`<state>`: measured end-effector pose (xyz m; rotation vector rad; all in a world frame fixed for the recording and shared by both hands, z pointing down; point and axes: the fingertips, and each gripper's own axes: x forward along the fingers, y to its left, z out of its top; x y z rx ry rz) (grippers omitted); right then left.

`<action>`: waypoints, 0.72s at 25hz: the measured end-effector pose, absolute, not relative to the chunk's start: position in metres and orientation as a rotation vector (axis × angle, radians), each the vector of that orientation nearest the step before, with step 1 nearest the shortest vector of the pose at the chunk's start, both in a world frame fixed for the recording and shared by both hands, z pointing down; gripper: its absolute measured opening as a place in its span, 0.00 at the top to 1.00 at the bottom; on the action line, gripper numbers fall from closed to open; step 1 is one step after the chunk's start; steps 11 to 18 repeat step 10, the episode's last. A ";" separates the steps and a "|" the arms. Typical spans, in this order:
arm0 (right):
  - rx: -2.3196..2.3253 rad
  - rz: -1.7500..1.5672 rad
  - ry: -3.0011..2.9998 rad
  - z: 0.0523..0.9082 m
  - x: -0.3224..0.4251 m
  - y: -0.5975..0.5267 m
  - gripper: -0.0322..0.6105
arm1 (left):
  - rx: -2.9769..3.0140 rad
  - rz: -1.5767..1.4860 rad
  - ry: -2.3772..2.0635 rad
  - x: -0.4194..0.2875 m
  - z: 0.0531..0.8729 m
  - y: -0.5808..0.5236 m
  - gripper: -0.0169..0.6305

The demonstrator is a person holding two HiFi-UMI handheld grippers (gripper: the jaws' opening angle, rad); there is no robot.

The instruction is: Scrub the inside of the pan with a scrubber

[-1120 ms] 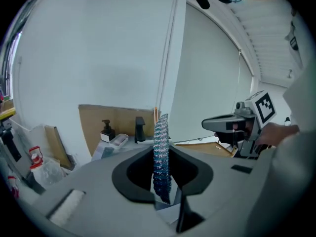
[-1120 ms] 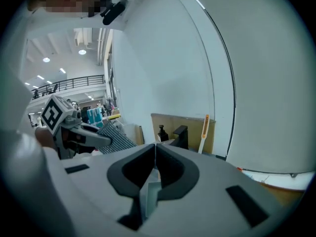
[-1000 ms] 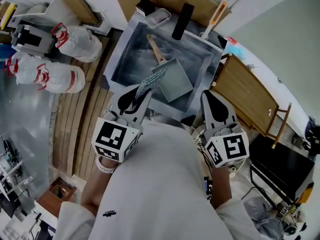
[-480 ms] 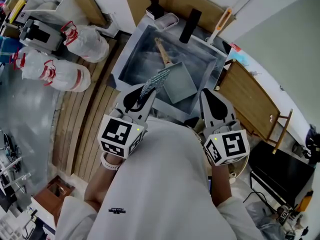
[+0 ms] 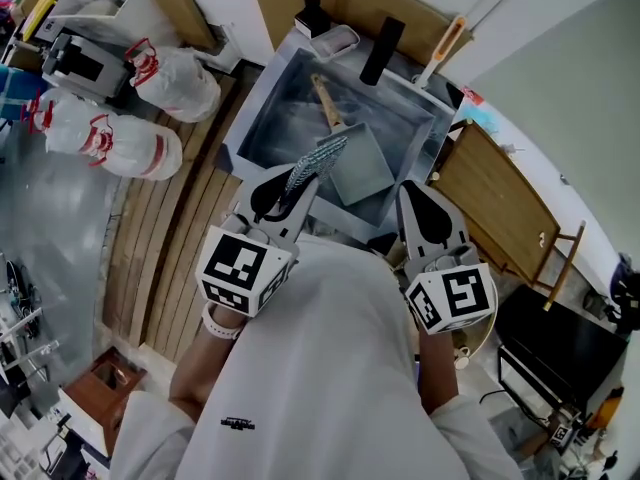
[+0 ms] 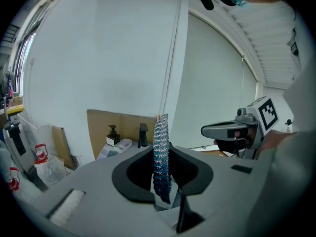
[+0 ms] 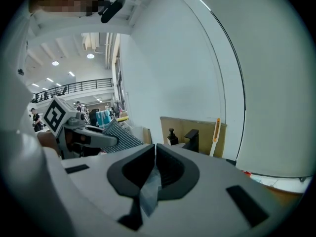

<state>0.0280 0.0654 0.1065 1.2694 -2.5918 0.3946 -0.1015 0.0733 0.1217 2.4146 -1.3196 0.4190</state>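
nearest the camera, the person's white sleeves and the two marker cubes, left [image 5: 240, 268] and right [image 5: 455, 298]. beyond them, the left gripper [image 5: 296, 190], its jaws clenched on the lower edge of a blue-silver mesh scrubber [image 6: 160, 147]; most of the mesh stands free above the jaws. the right gripper [image 7: 154, 152] has its jaws pressed together with nothing between them, and hangs beside the near right rim of the sink [image 5: 262, 88]. the scrubber's free end reaches over the sink's near rim toward the near left corner of the pan [image 5: 358, 168]; whether it touches the pan cannot be told. the pan, square and grey, lies in the near right part of the basin, its wooden handle [image 5: 325, 96] pointing to the far left. at the sink's far edge: a black faucet [image 5: 378, 38], a soap dispenser [image 5: 305, 13] and an orange-handled brush [image 5: 440, 38]. likely faults from here: the pan is unheld, so scrubbing pressure may push it across the basin, since the only free gripper is closed and the handle lies on the far side; the mesh, pinched by one edge only, may fold or pull out of the jaws when pressed flat; a steep approach may bring the jaw tips, not the mesh, onto the pan floor.
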 end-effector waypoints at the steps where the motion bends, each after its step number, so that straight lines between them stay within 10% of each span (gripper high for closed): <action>1: 1.263 0.390 -2.595 0.106 0.027 0.066 0.94 | 2.416 0.417 -1.321 -0.101 0.121 0.074 0.86; 18: 1.260 0.385 -2.598 0.109 0.032 0.070 0.94 | 2.412 0.412 -1.339 -0.100 0.119 0.084 0.86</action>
